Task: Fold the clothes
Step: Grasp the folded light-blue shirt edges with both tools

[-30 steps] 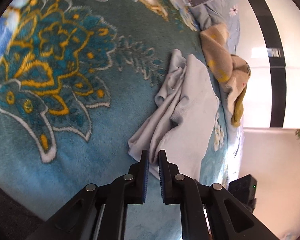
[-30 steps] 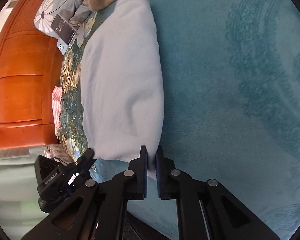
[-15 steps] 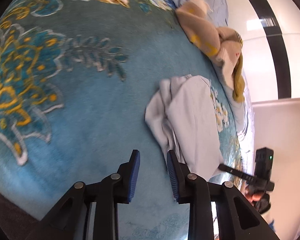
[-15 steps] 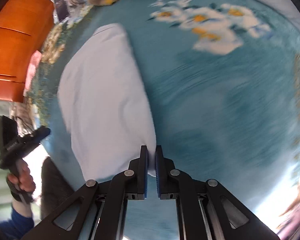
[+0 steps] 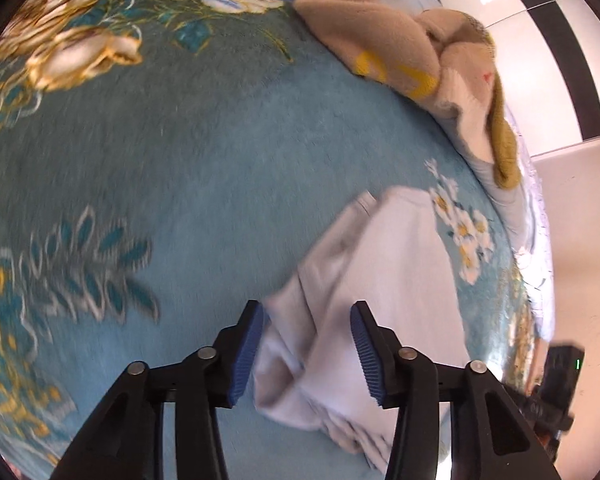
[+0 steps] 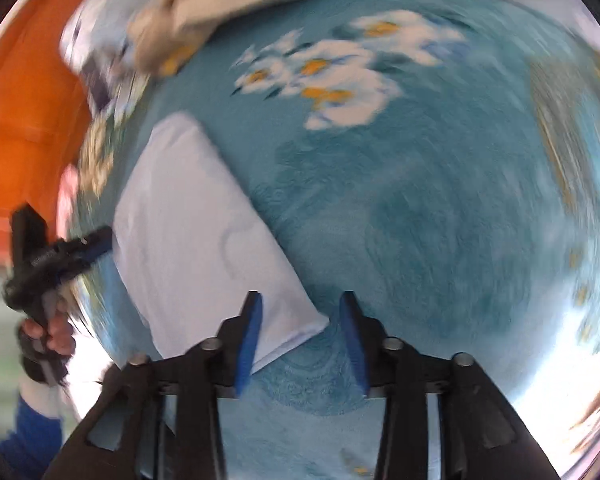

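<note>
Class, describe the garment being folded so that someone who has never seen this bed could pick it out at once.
Start from the teal floral blanket that covers the bed. Near its edge, just ahead of the open left gripper, lies the pale blue garment. It is plain and partly folded, unlike the beige knit with yellow marks heaped farther back.

teal floral blanket (image 5: 228, 168) | pale blue garment (image 5: 380, 280) (folded) | beige sweater (image 5: 384, 40)

right view smeared by motion blur, beige garment (image 6: 204, 4) cut off at top; blanket pattern (image 5: 80, 268) blurred
</note>
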Tool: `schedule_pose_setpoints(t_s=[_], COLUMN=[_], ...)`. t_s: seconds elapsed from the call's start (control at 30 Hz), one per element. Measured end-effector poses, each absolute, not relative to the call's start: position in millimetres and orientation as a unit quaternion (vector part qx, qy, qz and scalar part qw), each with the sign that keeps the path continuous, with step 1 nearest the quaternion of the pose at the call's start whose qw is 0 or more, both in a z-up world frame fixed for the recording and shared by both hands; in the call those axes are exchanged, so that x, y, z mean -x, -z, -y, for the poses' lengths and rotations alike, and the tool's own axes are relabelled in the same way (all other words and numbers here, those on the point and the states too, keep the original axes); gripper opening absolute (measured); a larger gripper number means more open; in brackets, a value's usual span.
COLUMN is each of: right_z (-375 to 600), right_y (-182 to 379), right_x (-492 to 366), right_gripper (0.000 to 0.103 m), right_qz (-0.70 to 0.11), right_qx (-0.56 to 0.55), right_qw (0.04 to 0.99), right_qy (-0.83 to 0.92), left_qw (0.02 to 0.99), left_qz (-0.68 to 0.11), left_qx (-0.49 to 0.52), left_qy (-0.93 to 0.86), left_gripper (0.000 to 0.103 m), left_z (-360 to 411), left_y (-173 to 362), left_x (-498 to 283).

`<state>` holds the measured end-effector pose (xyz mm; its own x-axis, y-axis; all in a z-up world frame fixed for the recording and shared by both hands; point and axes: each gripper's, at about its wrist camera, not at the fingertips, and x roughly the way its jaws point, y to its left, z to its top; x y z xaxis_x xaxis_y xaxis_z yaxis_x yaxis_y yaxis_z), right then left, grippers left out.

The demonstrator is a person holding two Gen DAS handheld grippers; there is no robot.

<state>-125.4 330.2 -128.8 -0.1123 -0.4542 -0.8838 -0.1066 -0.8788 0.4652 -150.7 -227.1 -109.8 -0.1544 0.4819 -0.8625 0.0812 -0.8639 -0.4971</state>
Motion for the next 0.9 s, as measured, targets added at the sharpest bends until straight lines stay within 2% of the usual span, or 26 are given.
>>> schedule_pose_setpoints(t_s=[0.17, 0.27, 0.5, 0.57, 0.6, 0.63, 0.7, 0.8, 0.9], right_z=[-336, -337, -329, -327, -322, -315, -316, -313, -309], right_y=[156, 152, 158, 160, 161, 162, 159, 150, 139], right_x=[74, 62, 69, 73, 76, 81, 83, 87, 92], right_gripper=[0.044, 0.048, 0.048, 0.041, 0.032, 0.024, 0.018, 0.015, 0.014], right_qz=[0.334, 0.382, 0.437, 0.444, 0.447, 0.452, 0.458, 0.452, 0.442], right_qx=[-0.624, -0.581, -0.538, -0.534, -0.533, -0.533, -0.532, -0.534, -0.532], right_qw=[0.083, 0.056, 0.059, 0.064, 0.067, 0.069, 0.073, 0.077, 0.09], right_qy=[0.701, 0.716, 0.719, 0.717, 0.715, 0.712, 0.709, 0.71, 0.717], left_qw=[0.142, 0.156, 0.206, 0.214, 0.217, 0.214, 0.198, 0.181, 0.168], left_qz=[0.218, 0.233, 0.256, 0.236, 0.232, 0.238, 0.248, 0.254, 0.257], left_qx=[0.644, 0.644, 0.641, 0.639, 0.635, 0.631, 0.63, 0.63, 0.626], left_qy=[-0.719, -0.712, -0.694, -0.7, -0.704, -0.706, -0.709, -0.711, -0.716], left_gripper=[0.055, 0.06, 0.061, 0.059, 0.059, 0.057, 0.038, 0.026, 0.018], left_z=[224, 224, 214, 213, 215, 217, 223, 226, 225], left_y=[125, 132, 139, 137, 136, 136, 138, 140, 133], left_x=[174, 181, 187, 184, 181, 179, 175, 165, 154])
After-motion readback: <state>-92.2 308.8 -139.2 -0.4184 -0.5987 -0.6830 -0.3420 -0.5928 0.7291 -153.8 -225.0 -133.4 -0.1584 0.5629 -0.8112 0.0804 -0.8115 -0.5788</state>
